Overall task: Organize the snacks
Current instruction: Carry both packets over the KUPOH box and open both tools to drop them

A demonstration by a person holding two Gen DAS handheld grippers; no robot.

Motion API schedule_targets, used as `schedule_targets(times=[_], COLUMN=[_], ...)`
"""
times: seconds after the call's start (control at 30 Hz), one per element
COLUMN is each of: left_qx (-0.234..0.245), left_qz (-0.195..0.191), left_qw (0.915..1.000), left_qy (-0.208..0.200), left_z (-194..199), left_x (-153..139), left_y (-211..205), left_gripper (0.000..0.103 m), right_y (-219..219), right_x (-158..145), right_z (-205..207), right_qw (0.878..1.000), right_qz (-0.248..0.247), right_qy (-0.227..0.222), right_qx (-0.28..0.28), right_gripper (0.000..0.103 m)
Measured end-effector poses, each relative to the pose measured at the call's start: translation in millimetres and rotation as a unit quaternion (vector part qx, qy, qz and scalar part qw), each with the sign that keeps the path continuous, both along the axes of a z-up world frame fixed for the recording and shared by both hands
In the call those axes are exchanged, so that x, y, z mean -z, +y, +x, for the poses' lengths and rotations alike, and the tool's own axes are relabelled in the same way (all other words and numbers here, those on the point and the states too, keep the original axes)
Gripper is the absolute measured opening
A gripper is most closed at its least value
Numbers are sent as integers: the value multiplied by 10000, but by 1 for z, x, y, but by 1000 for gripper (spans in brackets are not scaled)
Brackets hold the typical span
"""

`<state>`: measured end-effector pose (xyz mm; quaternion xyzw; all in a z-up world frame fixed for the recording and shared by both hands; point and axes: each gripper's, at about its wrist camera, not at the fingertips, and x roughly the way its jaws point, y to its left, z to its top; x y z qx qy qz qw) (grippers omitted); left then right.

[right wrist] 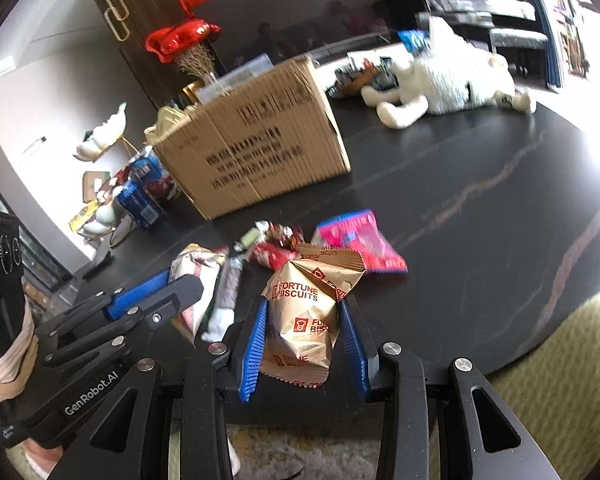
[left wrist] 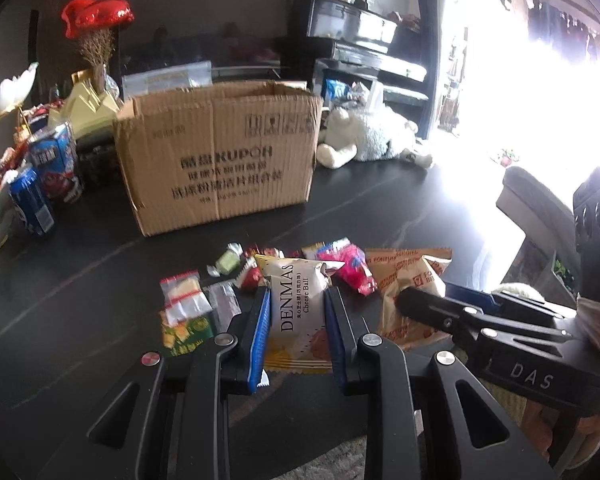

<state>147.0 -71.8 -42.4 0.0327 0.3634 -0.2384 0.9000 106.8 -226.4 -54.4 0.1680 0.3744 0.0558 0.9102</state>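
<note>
Two packets are in my tools at once, one per hand, and both hang clear of the black table (left wrist: 400, 200).

Cardboard box (left wrist: 216, 152): largest thing, open top, standing beyond the snack pile. I take it as the destination; that is my guess from the task, not something seen. Its near wall is tall and its top flaps look ragged. Risk: a packet carried too low catches the rim and gets knocked out of the jaws.

Biscuit packet (right wrist: 304, 320): gold foil, puffy, clamped between the blue pads of my right gripper (right wrist: 305, 308). The pads pinch the bag's air-filled middle. Risk: slick foil over air, so the bag can squirm upward or sideways and drop, or the biscuits inside crack if I squeeze harder.

Cheese ball packet (left wrist: 296, 308): white, flat, clamped lengthwise in my left gripper (left wrist: 296, 304), its top end sticking out past the fingertips. Risk: that free end flops and snags on the box wall.

Both tools sit close side by side; in the left view the right one crosses just beside the left. Risk: they collide if I swing both toward the box together.

Loose snacks (left wrist: 340, 264) lie just under and ahead. Risk: a dangling packet corner drags some off the table edge.
</note>
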Motion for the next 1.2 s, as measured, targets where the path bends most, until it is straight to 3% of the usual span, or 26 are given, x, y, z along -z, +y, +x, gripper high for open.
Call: schedule_targets(times=[0.73,1.2], left_qx=[-628,-876], left_qz=[-102,-108], left_qw=[9960,9933], left_qy=[-625,-748], left_z=[66,129], left_x=[-88,-111], left_y=[28,40], left_gripper=[27,27], right_y=[21,35], right_x=[-94,-117], right_z=[81,148], right_qw=[9927,9891], right_qz=[-423,-580], right_qy=[-1070,-1249], right_qx=[-355,-527], right_gripper=[38,38])
